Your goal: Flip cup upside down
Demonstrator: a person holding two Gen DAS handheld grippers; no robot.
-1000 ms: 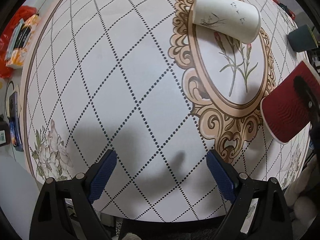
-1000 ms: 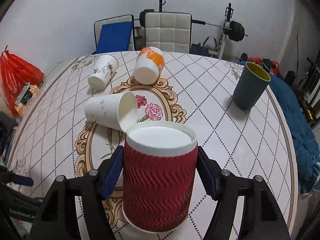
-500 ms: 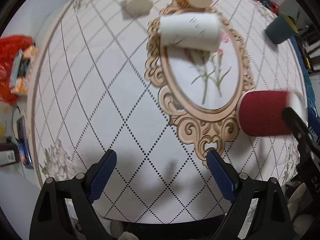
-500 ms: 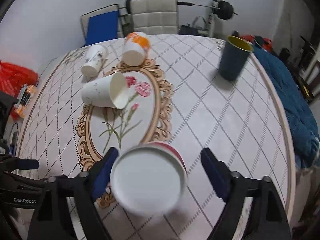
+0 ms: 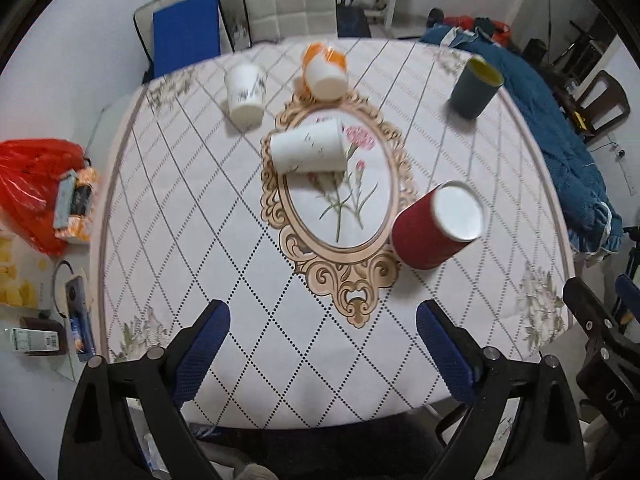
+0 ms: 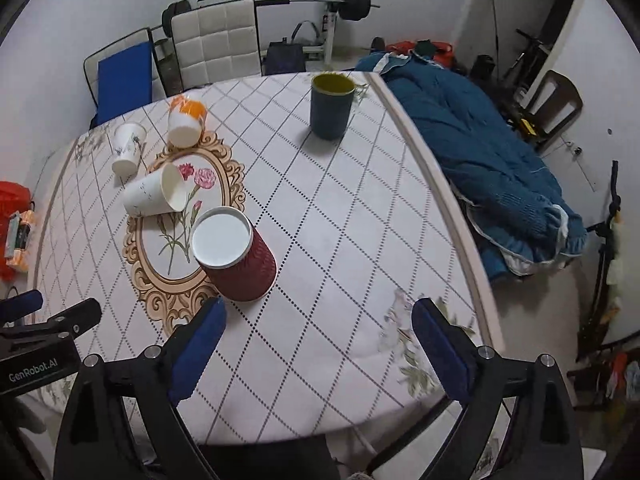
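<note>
The red ribbed paper cup [image 5: 430, 230] stands upside down on the table, white base up, at the right edge of the oval flower motif; it also shows in the right wrist view [image 6: 236, 254]. My left gripper [image 5: 322, 346] is open and empty above the table's near edge, back from the cup. My right gripper [image 6: 318, 346] is open and empty, pulled back and raised, with the cup ahead to its left.
A white cup [image 5: 308, 148] lies on its side in the oval. Another white cup [image 5: 244, 94] and an orange-and-white cup [image 5: 325, 70] sit farther back. A dark blue cup [image 6: 331, 105] stands upright at the far right. A blue quilt [image 6: 472, 148] lies beside the table [image 6: 360, 240].
The right gripper let go of the red cup, which now stands upside down on the table. Both grippers have drawn back and risen.
</note>
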